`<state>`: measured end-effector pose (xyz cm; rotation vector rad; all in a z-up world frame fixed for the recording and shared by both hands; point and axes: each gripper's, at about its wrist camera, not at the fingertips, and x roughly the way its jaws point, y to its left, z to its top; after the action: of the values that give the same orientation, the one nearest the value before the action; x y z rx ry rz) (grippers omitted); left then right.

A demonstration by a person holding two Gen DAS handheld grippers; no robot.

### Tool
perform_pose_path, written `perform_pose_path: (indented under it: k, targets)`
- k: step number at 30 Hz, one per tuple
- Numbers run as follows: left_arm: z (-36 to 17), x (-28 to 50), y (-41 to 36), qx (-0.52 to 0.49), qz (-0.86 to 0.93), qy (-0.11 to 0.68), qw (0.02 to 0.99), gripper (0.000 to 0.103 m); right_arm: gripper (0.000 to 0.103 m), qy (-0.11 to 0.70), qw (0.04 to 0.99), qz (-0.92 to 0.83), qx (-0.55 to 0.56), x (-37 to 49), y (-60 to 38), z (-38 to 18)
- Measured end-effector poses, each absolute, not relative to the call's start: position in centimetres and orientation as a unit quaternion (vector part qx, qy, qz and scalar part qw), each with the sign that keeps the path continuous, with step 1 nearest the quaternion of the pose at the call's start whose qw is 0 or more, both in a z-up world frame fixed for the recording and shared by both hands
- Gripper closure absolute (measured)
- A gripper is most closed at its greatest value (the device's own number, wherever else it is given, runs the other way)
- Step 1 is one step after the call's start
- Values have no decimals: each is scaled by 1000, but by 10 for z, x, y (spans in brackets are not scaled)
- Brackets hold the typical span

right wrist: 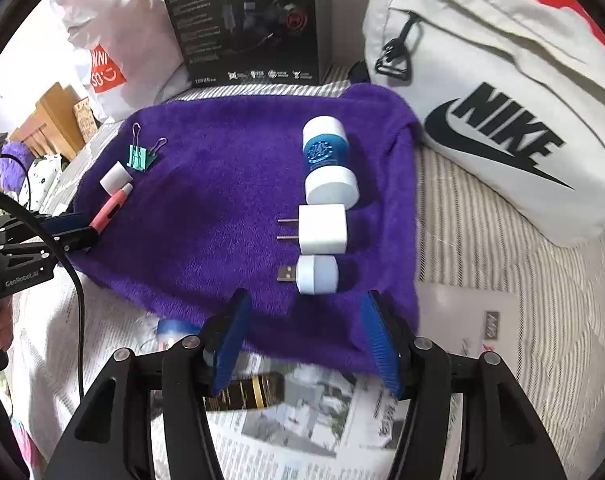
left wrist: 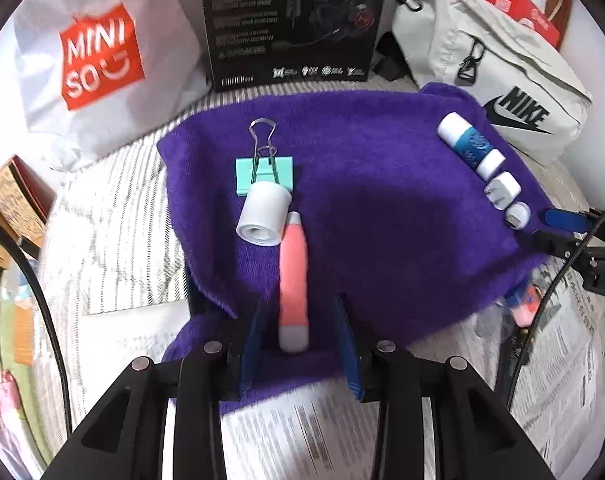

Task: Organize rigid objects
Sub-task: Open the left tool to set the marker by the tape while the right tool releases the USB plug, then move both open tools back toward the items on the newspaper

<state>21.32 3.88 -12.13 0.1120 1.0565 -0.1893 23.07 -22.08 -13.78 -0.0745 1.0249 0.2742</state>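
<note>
Nearest the left wrist camera, the left gripper [left wrist: 298, 344] has its blue pads either side of the pink pen [left wrist: 293, 280], but there's a clear gap on both sides, so it's open around the pen, not pinching it. The pen lies on the purple towel [left wrist: 382, 200], long axis running near to far, pale butt end at the near edge and capped tip pointing far, touching the white tape roll [left wrist: 264, 216]. Just beyond that sits the mint binder clip [left wrist: 264, 174].

Right gripper [right wrist: 302, 340] is open too, nothing between its pads, hanging over the near edge of the towel. Just beyond it there's a neat near-to-far row: USB night light [right wrist: 314, 274], white charger plug [right wrist: 322, 229], blue-and-white tube [right wrist: 328, 160]. Light's connector and charger prongs both point left.

What could go wrong, probably: if the left gripper drifts sideways while leaving, a pad clips the pen and swings it, which nudges the tape roll, and that one looks ready to roll. On the right, snagging the fluffy towel would drag the whole row crooked.
</note>
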Motion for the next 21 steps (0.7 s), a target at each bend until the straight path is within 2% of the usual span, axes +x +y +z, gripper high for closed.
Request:
perform_pose_path:
  k: [10, 21]
  targets:
    - [-94, 162, 8, 60, -133, 480, 865, 69, 43, 480, 869, 121, -32, 184, -235, -119]
    - [-116, 150, -48, 76, -195, 488, 848, 69, 43, 495, 863, 100, -12, 137, -270, -128]
